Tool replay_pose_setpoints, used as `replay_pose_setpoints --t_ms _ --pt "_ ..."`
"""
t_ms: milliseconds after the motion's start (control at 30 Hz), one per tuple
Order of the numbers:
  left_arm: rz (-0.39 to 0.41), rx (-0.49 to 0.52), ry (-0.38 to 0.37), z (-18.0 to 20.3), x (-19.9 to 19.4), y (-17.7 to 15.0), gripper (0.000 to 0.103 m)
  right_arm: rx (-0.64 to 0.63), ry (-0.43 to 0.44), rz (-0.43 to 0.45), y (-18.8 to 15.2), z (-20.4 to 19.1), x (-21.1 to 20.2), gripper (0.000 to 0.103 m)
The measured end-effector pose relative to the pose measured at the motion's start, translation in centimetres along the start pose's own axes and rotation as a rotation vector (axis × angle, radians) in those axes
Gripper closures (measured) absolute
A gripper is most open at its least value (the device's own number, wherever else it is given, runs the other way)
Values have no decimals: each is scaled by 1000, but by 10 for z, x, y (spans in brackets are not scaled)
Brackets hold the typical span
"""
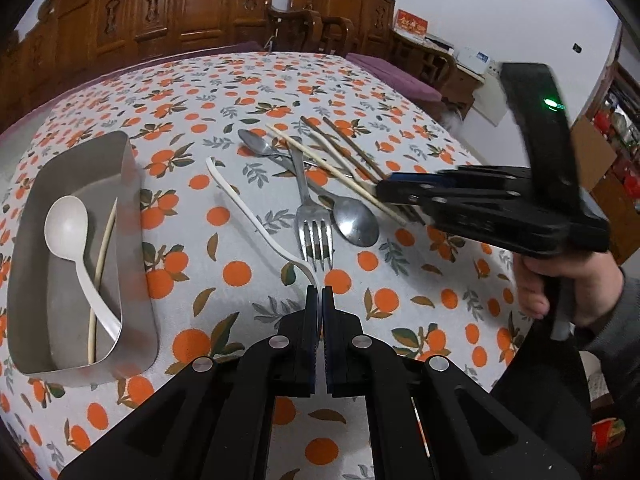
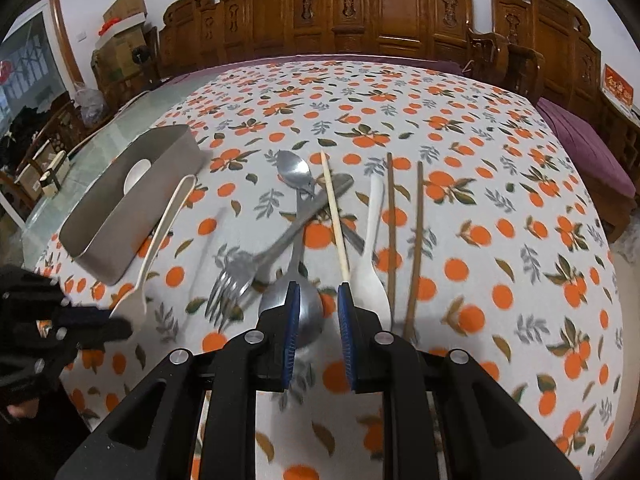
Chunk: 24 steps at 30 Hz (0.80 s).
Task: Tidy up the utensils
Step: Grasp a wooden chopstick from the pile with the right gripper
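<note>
The left gripper (image 1: 321,289) pinches the white spoon's (image 1: 256,216) end. The right gripper (image 2: 318,290), fingers slightly apart and empty, hangs over the pile. The metal box (image 1: 132,184) waits at nine o'clock. The thin spoon could slip out.

Tray (image 1: 132,216) left of utensil pile (image 1: 316,208), spoon (image 1: 66,226) + chopstick (image 1: 102,264) inside.

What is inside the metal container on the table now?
Inside the metal container lie a white spoon and one pale chopstick. Its near wall hides the lowest corner.
</note>
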State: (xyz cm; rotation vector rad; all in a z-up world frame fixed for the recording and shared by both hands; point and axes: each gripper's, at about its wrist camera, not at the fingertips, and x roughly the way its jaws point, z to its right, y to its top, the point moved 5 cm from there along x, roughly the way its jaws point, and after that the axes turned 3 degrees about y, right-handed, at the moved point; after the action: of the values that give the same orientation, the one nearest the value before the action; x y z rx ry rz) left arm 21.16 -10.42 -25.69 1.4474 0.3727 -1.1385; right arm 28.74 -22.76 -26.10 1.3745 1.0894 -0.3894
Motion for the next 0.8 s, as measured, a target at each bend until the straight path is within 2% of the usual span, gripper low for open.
replay_pose_setpoints --t_ms 200,500,667,800 --pt "10 11 -14 2 -4 2 101 -10 -24 -17 20 0 20 82" --pt "26 7 -31 0 -12 6 101 -51 -103 -116 33 8 57 86" --pt "33 6 -36 -2 -16 6 101 -81 -121 -150 32 5 65 96" --pt "44 5 -38 -4 -23 8 101 -97 -141 -163 31 0 66 97"
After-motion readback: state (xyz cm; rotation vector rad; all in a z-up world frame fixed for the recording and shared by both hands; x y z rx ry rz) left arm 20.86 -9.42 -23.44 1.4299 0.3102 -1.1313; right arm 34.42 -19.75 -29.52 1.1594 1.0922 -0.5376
